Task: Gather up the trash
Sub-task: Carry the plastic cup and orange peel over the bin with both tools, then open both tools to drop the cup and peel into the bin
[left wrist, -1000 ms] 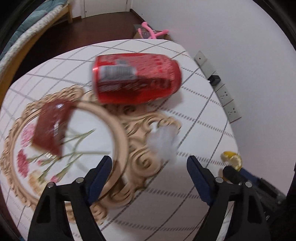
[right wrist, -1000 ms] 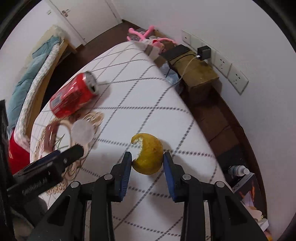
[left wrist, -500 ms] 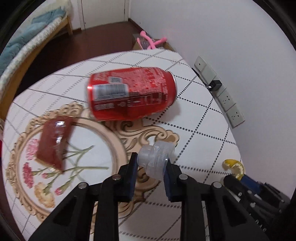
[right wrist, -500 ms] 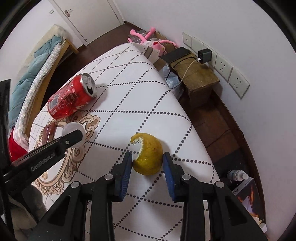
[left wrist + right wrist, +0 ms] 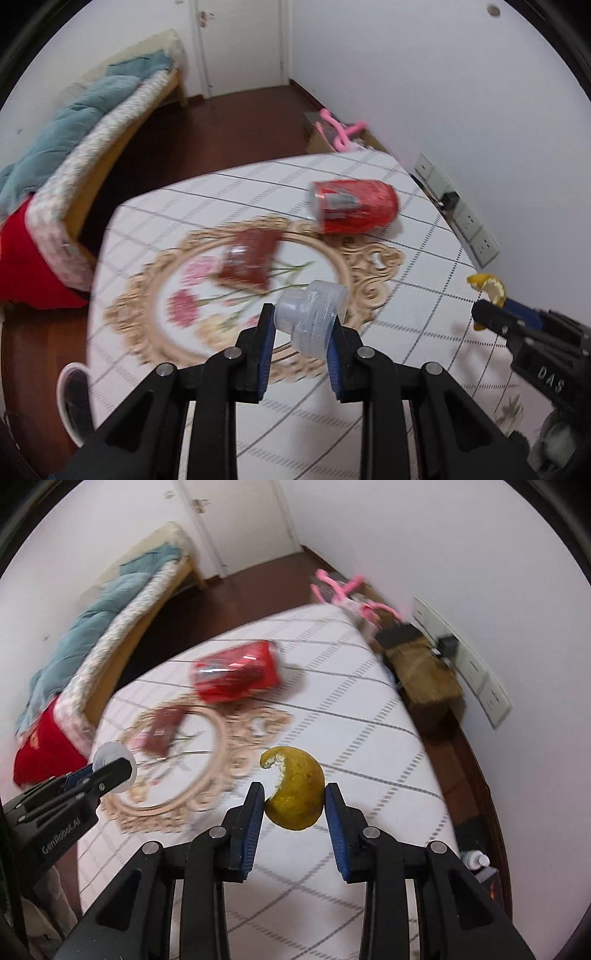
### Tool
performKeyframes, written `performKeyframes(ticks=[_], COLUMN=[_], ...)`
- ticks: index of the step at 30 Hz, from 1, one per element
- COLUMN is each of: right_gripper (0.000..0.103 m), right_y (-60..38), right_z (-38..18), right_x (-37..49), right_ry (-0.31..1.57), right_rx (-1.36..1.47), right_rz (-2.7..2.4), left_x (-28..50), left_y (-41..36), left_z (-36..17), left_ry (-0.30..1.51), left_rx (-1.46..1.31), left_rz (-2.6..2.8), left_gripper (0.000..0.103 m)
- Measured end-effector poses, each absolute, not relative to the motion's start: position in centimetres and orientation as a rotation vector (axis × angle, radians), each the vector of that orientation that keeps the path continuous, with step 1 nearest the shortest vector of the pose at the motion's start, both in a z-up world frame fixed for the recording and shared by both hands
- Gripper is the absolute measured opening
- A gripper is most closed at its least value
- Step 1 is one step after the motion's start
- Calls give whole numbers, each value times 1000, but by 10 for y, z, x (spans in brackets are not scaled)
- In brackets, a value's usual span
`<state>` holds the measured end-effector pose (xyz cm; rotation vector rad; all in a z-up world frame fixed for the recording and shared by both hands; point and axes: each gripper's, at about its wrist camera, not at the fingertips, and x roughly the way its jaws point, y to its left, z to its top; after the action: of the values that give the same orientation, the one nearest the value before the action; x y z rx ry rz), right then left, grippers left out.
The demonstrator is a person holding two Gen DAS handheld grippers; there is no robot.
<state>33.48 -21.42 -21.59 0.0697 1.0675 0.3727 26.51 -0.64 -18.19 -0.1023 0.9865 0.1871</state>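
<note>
My left gripper [image 5: 302, 332] is shut on a clear plastic cap [image 5: 312, 315] and holds it above the table. My right gripper [image 5: 294, 801] is shut on a yellow fruit peel [image 5: 293, 788], lifted off the table. A red soda can [image 5: 354, 210] lies on its side at the far part of the table; it also shows in the right wrist view [image 5: 236, 675]. A dark red wrapper [image 5: 249, 258] lies on the flower pattern of the tablecloth. The right gripper with the peel [image 5: 487, 290] shows at the right of the left wrist view.
The table [image 5: 424, 258] has a white checked cloth. A bed [image 5: 74, 147] with a teal blanket stands at the left. A wooden box [image 5: 421, 672] and wall sockets [image 5: 491, 698] are at the right. A white round rim [image 5: 72, 398] shows at lower left.
Both grippers have risen and pulled back from the table with the cap and the peel held. The can and wrapper now look farther away. A second ago the left gripper was open.
</note>
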Motion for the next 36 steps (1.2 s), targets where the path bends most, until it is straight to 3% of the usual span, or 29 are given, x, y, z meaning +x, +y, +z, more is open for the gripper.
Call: performKeyframes(ticks=[11,18,28,36], right_gripper=[35,35,35,35], right_y=[-79,57,263,368], right_z=[-151,-151,-231,-339], right_x=[275,227,160,139], right_ry=[982,1010,1180,1386], right_rx=[-14,-98,-290,-422], right_rz=[669,893,1093,1113], left_x=[159,87,16,7], left_y=[114,223,381,438], left_z=[-112,-123,-220,-297], left_ry=[870,879,1000,1095], left_rx=[-150,-264,-500,-625], left_rz=[407,594,813,839], left_gripper=[22,22,22,22])
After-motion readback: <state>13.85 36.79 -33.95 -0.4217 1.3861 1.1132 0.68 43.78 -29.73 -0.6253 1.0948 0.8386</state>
